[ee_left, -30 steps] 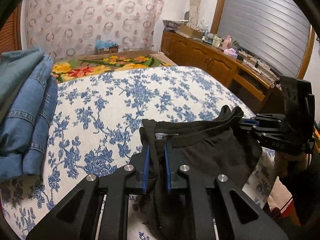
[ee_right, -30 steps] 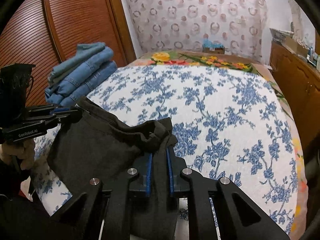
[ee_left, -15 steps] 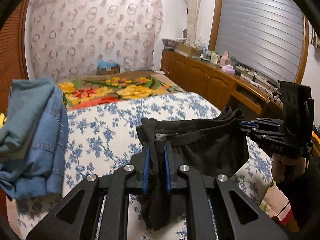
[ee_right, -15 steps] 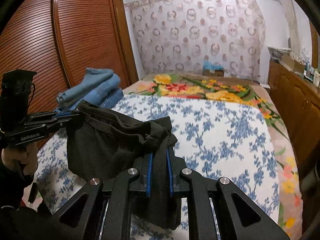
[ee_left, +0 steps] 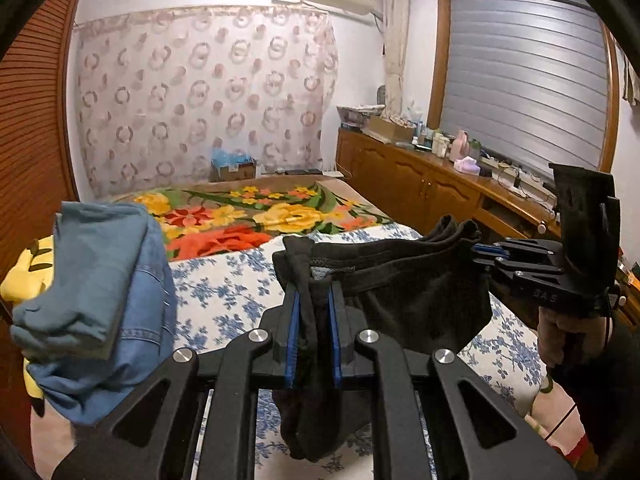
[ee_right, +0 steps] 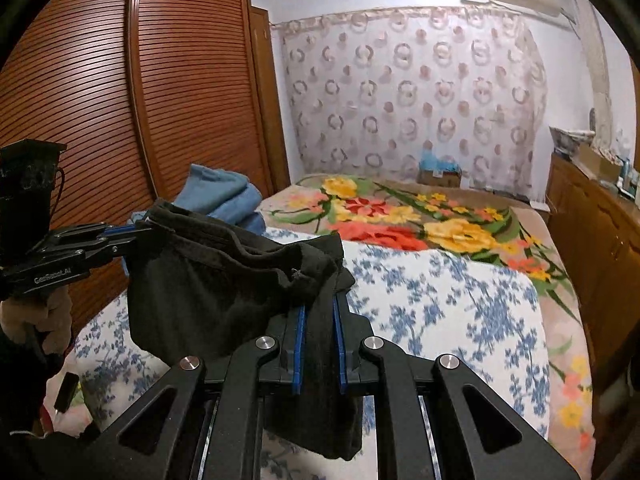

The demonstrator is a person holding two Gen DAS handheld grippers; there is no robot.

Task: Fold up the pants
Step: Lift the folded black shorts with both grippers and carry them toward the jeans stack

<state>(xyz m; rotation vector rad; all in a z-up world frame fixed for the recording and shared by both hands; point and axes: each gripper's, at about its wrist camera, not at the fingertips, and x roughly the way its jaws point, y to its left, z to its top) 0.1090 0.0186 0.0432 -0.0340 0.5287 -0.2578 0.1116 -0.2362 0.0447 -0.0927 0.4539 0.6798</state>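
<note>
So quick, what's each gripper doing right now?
Left gripper: closed, holding the black pants.
Right gripper: closed, holding the same pants.

Bed [ee_right: 460,312] with blue-floral sheet, folded jeans [ee_left: 100,300], flowered blanket [ee_right: 420,220].

Your left wrist camera sits close behind its tongs [ee_left: 312,300], looking along them over the bed [ee_left: 224,292] toward the patterned curtain [ee_left: 200,96] and the shuttered window [ee_left: 524,76]. Your right wrist camera, equally close behind its tongs [ee_right: 319,312], faces the same curtain [ee_right: 412,92] and the wardrobe doors [ee_right: 160,92]. Both views share the bed [ee_right: 440,300], the curtain and the black pants [ee_left: 400,288] [ee_right: 224,280]; each shows the opposite tongs.
</note>
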